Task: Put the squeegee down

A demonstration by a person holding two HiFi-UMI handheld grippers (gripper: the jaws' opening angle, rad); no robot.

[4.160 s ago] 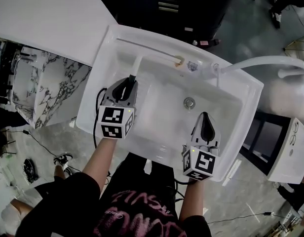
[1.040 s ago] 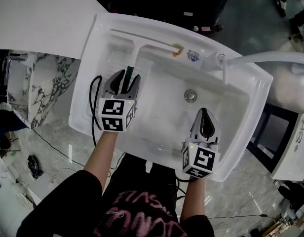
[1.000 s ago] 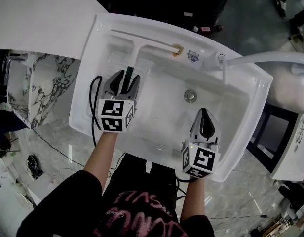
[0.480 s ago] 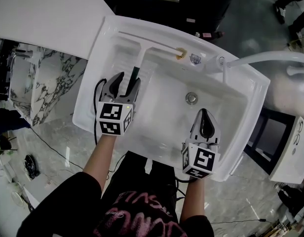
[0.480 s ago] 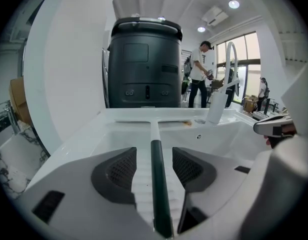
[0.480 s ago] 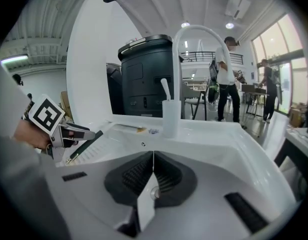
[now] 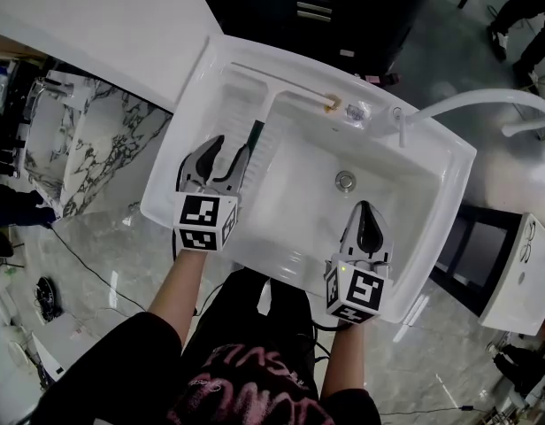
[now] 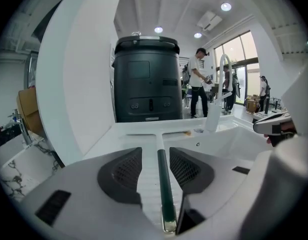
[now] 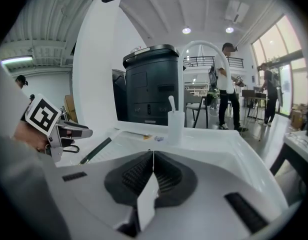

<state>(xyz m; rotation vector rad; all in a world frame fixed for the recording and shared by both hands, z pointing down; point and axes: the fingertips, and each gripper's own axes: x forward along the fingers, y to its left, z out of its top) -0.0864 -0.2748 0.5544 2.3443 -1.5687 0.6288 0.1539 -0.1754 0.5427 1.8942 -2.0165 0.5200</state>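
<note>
The squeegee (image 7: 256, 138) lies flat on the ribbed left ledge of the white sink (image 7: 180, 162). Its dark green handle points toward me and its thin white blade lies along the back rim. My left gripper (image 7: 230, 150) hovers open just above the handle's near end; its jaws have just been closing a little. In the left gripper view the handle (image 8: 164, 189) shows between the pads (image 8: 125, 171) without touching them. My right gripper (image 7: 367, 211) is shut and empty over the basin's front right. The right gripper view shows the shut gripper (image 9: 153, 155) and the squeegee handle (image 9: 96, 150) at left.
A white curved faucet (image 7: 485, 104) arches over the sink's back right corner. The drain (image 7: 346, 181) sits mid-basin. A small yellowish thing (image 7: 332, 106) lies on the back rim. A dark cabinet (image 8: 146, 79) stands behind the sink, with people beyond it.
The left gripper has let go of the squeegee handle, then risen and drawn back from it. The squeegee stays on the ledge. The right gripper has risen slightly, still shut.
</note>
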